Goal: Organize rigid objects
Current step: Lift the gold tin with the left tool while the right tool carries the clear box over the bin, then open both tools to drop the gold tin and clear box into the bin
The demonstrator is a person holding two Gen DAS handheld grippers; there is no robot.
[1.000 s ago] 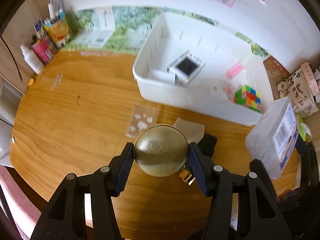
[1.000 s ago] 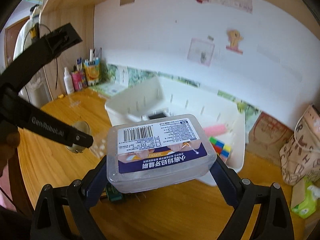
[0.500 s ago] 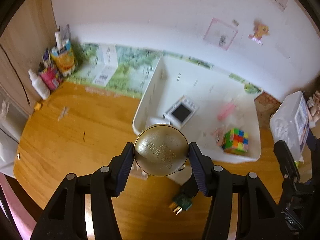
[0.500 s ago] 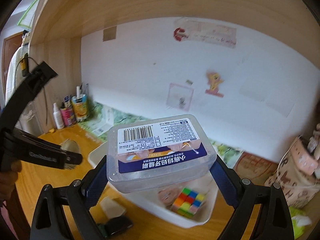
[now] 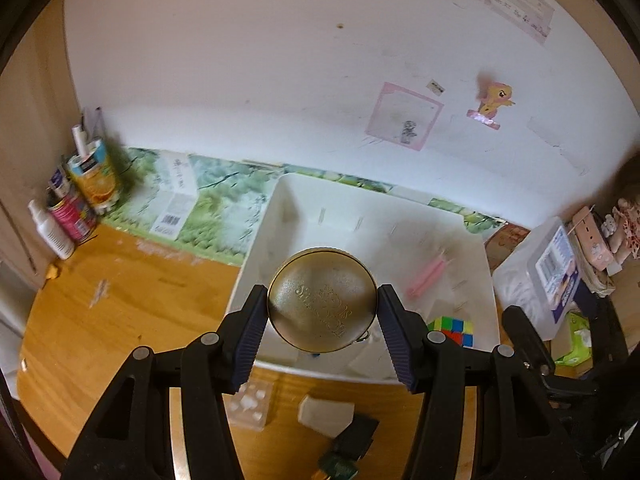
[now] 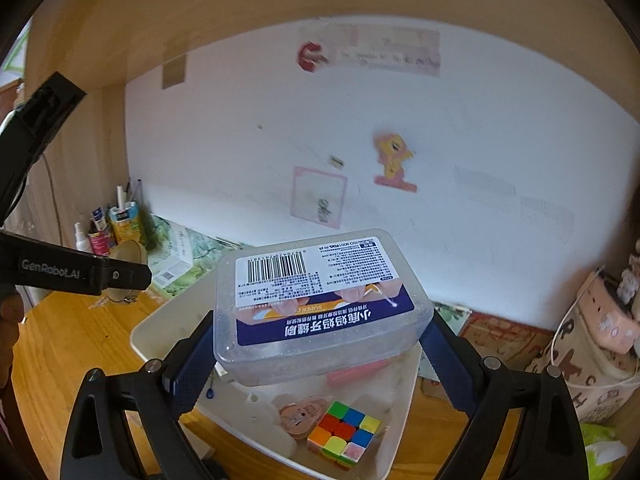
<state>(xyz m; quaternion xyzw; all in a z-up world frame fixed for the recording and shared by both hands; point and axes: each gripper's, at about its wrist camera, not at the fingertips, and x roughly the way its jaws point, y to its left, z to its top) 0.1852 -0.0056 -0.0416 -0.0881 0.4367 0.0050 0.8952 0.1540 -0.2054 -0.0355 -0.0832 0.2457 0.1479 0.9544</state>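
My left gripper (image 5: pixel 322 312) is shut on a round gold tin (image 5: pixel 322 299) and holds it in the air over the near side of a white bin (image 5: pixel 280 216). My right gripper (image 6: pixel 320 340) is shut on a clear plastic box with a blue label (image 6: pixel 320 300), held above the same white bin (image 6: pixel 152 328). The bin holds a colour cube (image 6: pixel 344 434), a pink stick (image 5: pixel 426 278) and a round pink item (image 6: pixel 300 414). The box also shows at the right of the left wrist view (image 5: pixel 548 276). The tin shows at the left of the right wrist view (image 6: pixel 130 254).
The bin stands on a wooden table (image 5: pixel 100 312) against a white wall. Bottles and a carton (image 5: pixel 76 204) stand at the back left. A clear packet (image 5: pixel 250 402), a white piece (image 5: pixel 326 414) and a dark connector (image 5: pixel 348 446) lie before the bin. Bags (image 6: pixel 592 344) stand at the right.
Both grippers have risen and moved forward over the bin, each still holding its object. The views now look more at the wall.
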